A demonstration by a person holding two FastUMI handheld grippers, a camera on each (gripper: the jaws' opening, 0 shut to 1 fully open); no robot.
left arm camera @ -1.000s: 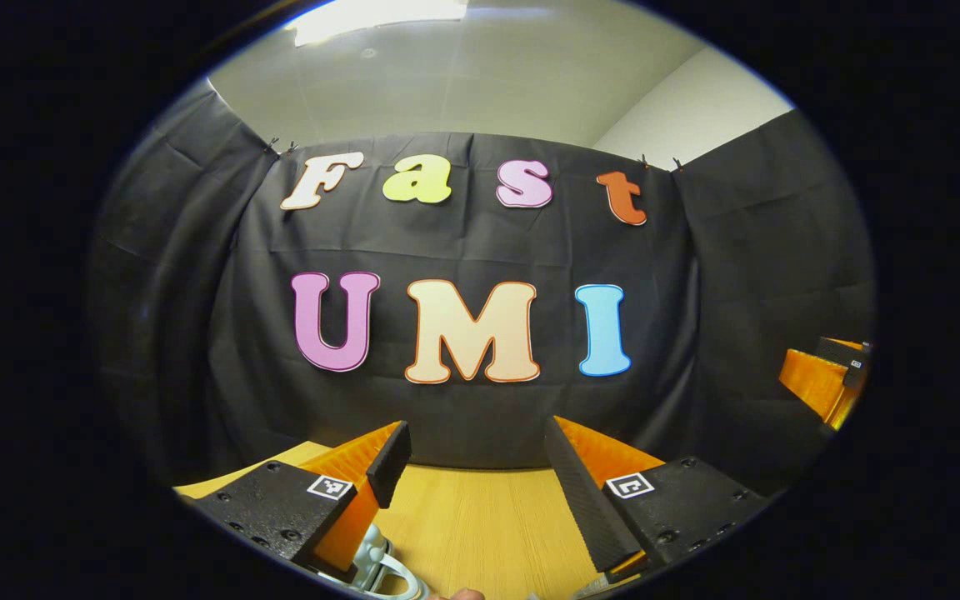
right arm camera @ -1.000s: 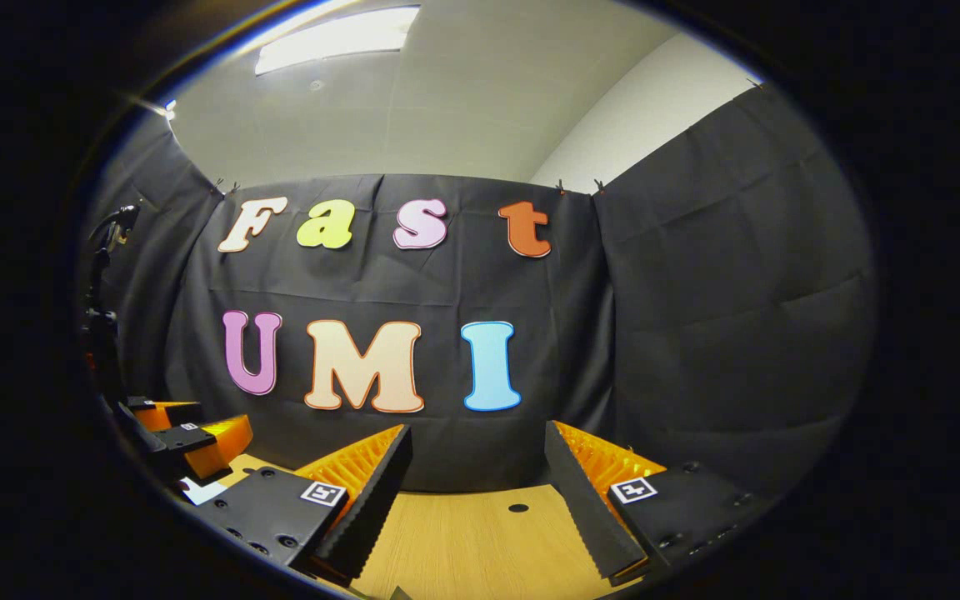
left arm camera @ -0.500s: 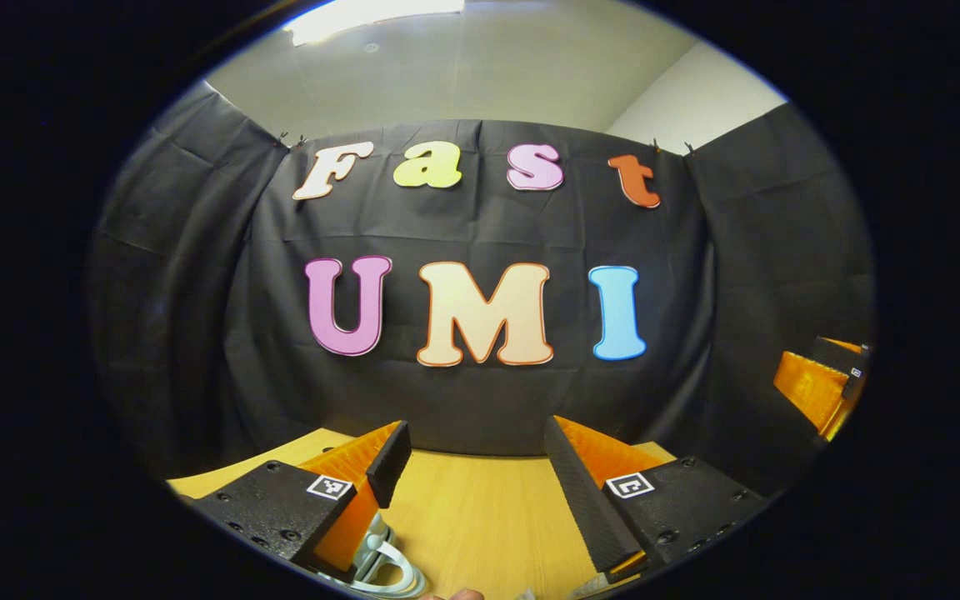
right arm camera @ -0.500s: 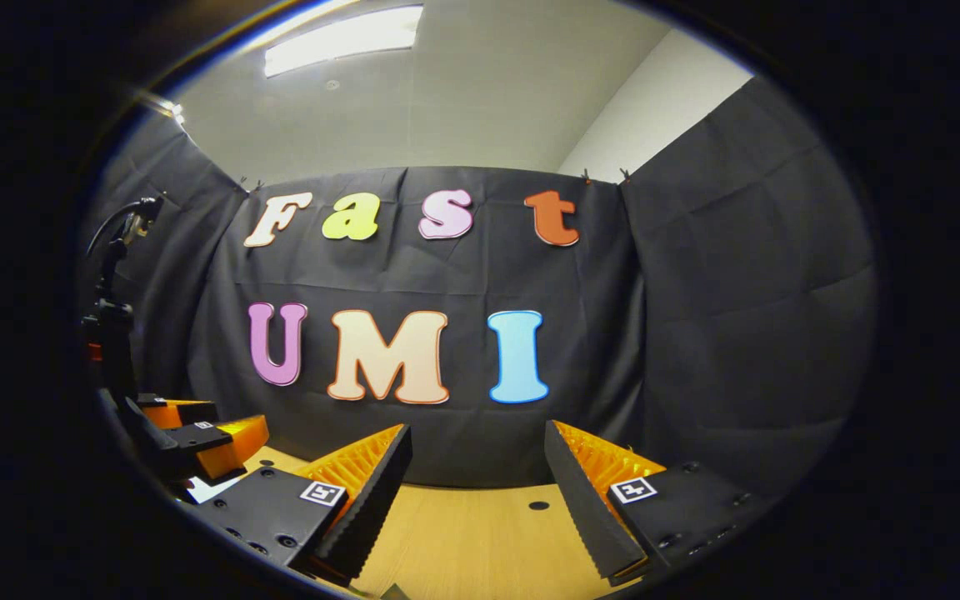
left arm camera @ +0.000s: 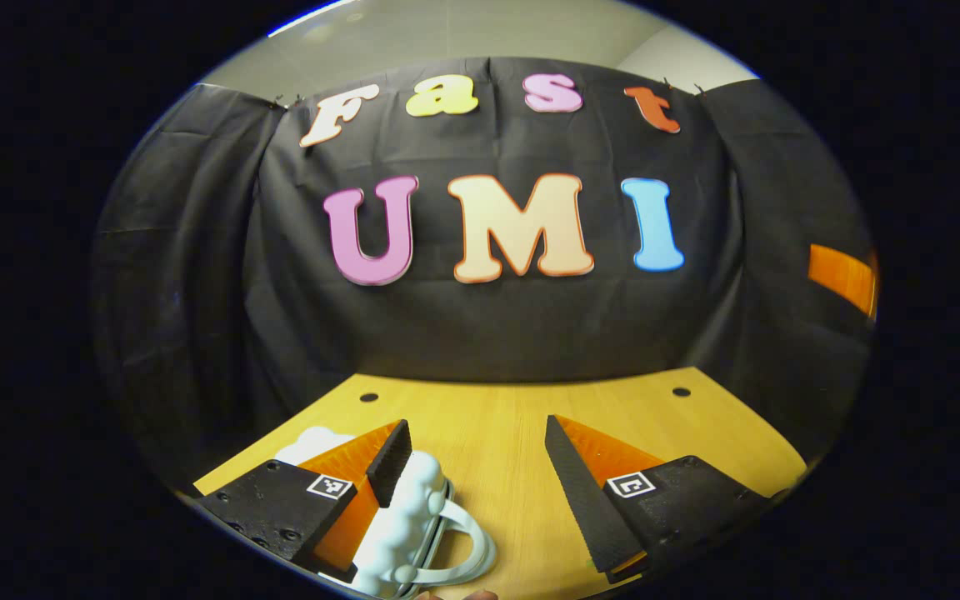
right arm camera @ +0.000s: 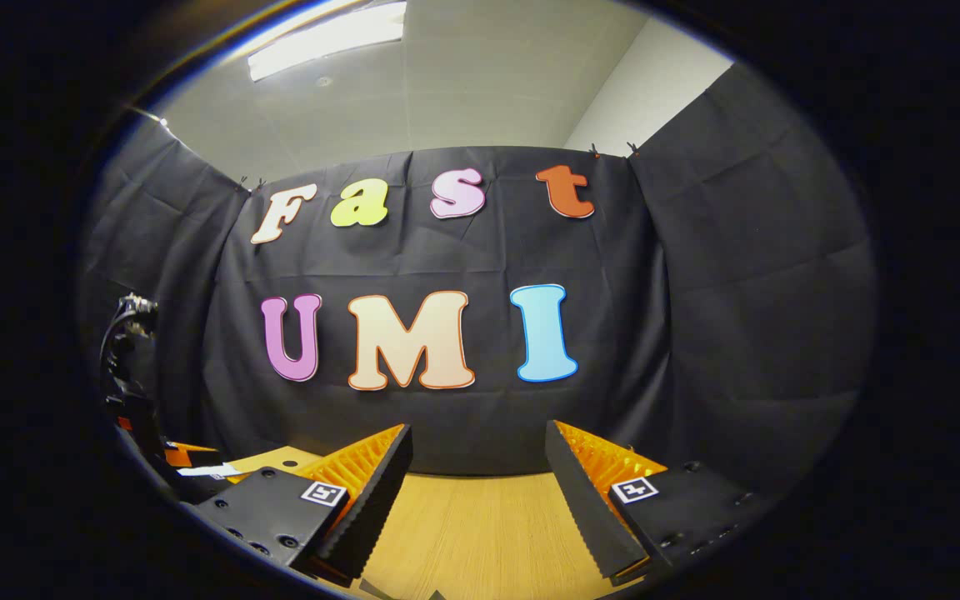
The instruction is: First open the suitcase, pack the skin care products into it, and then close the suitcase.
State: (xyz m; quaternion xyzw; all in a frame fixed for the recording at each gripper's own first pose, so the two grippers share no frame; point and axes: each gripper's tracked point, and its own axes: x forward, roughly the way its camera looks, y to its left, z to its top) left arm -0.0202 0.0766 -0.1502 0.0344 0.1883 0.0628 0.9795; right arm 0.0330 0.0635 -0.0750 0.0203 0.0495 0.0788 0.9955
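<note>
One white suitcase (left arm camera: 413, 521), low beside my left claw (left arm camera: 473, 458).
It lies on the wooden table (left arm camera: 522, 417), handle towards me, under my left finger; both claws, the right (right arm camera: 477, 467) too, gape wide, holding nothing.

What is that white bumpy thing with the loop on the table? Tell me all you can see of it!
The white bumpy thing lies on the wooden table at the bottom of the left gripper view. It looks like smooth plastic, with rounded, cloud-like lumps along its edge and a pale curved loop handle on its right side. The left gripper's open fingers hang above it, one finger covering part of it. Whether they touch is unclear. What it is exactly can't be told.
</note>
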